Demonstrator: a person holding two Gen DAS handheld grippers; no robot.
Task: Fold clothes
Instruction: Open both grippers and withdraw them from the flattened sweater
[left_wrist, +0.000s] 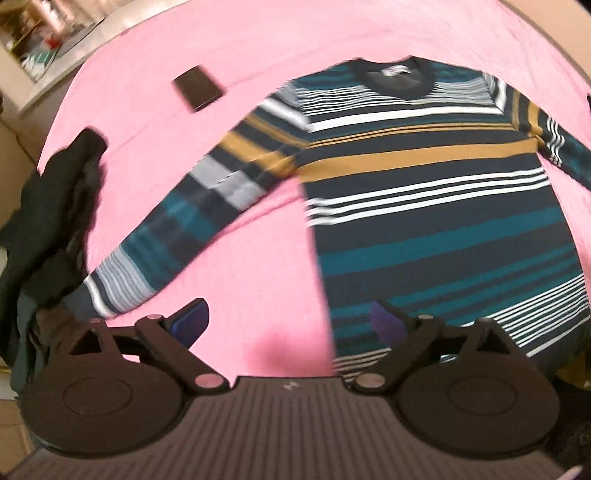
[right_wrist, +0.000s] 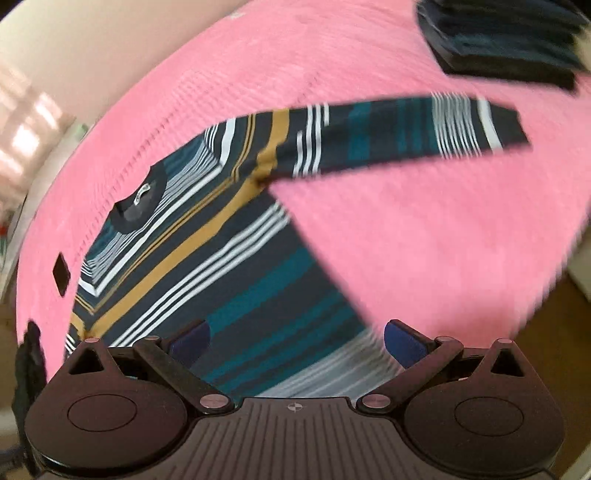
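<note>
Sweater (left_wrist: 424, 206) spread flat and face up on the pink bed (left_wrist: 229, 48), collar at the far side, both sleeves angled outward. Left tongs (left_wrist: 291, 323) hang wide open and empty over pink cover beside the hem's left edge. Right tongs (right_wrist: 297, 341) gape open too, holding nothing, above the striped hem. A dark wallet-like item (left_wrist: 198, 88) lies beyond the left sleeve, a black crumpled garment (left_wrist: 51, 221) sits near that cuff, and folded dark clothes (right_wrist: 506, 40) rest past the right sleeve.
</note>
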